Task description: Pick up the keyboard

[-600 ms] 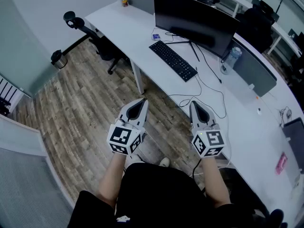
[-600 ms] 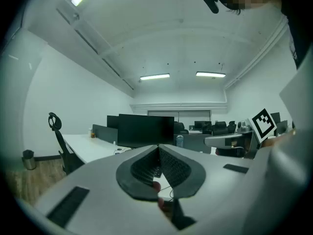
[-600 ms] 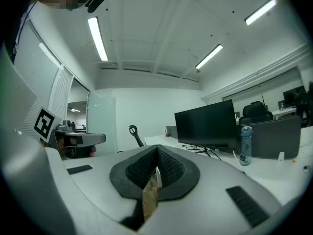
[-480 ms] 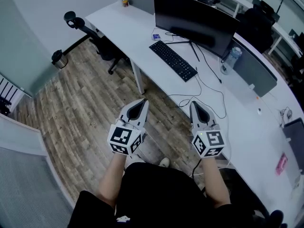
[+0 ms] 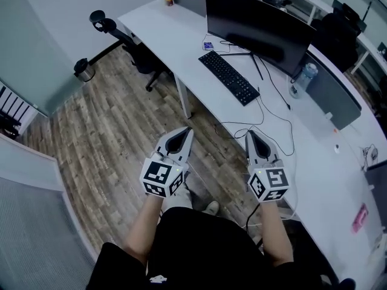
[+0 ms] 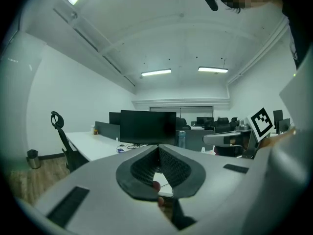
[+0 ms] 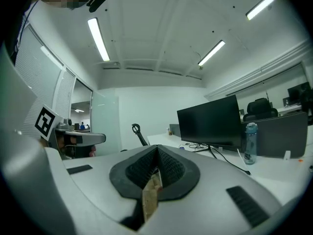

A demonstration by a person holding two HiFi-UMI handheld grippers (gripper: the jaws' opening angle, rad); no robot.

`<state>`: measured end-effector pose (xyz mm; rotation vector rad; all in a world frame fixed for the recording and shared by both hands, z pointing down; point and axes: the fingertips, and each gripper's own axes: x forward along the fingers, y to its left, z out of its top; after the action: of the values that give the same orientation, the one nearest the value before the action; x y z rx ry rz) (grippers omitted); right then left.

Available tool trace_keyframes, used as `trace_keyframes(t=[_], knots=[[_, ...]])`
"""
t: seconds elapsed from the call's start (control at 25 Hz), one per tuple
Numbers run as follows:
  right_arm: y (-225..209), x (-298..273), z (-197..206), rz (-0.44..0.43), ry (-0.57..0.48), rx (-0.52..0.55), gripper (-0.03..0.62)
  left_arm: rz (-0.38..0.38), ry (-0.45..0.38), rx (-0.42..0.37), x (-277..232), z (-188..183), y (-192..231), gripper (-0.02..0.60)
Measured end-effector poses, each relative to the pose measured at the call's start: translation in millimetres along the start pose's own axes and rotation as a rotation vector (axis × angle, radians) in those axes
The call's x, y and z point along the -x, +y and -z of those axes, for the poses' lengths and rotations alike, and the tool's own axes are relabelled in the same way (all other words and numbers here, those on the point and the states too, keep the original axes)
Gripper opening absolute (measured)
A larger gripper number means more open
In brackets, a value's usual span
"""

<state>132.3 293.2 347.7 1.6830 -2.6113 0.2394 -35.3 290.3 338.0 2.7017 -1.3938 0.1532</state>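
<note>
The black keyboard [image 5: 230, 77] lies slantwise on the white desk [image 5: 181, 41], in front of a wide dark monitor [image 5: 260, 26]. Both grippers hover over the wood floor, short of the desk's near edge and well away from the keyboard. My left gripper [image 5: 185, 132] is shut, nothing between its jaws. Beside it, the right gripper [image 5: 250, 135] is shut and empty too. In the left gripper view the closed jaws [image 6: 158, 147] point at the monitor [image 6: 147, 126]. The right gripper view shows its jaws [image 7: 157, 148] closed, with the monitor [image 7: 210, 121] to the right.
A black office chair [image 5: 130, 44] and a small bin [image 5: 83, 70] stand at the left. Cables [image 5: 266, 110] trail over the desk's near edge. A water bottle [image 5: 305, 77] stands by a grey partition [image 5: 329, 95]. A pink item [image 5: 360, 217] lies at the far right.
The desk, keyboard and chair sit slightly further right and lower in the head view. Both grippers keep the same pose, side by side and shut.
</note>
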Motion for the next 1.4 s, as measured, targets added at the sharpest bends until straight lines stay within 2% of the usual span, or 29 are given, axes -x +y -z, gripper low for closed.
trace_keyframes(t=[0.52, 0.88, 1.4], knots=[[0, -55, -1, 0.014, 0.02, 0.001, 0.005, 0.012, 0.003, 0.025, -30, 2, 49, 0.0], [2, -115, -5, 0.036, 0.023, -0.008, 0.005, 0.019, 0.009, 0.035, -56, -2, 108, 0.0], [18, -201, -11, 0.096, 0.049, 0.002, 0.005, 0.083, 0.02, 0.055, -90, -5, 195, 0.0]])
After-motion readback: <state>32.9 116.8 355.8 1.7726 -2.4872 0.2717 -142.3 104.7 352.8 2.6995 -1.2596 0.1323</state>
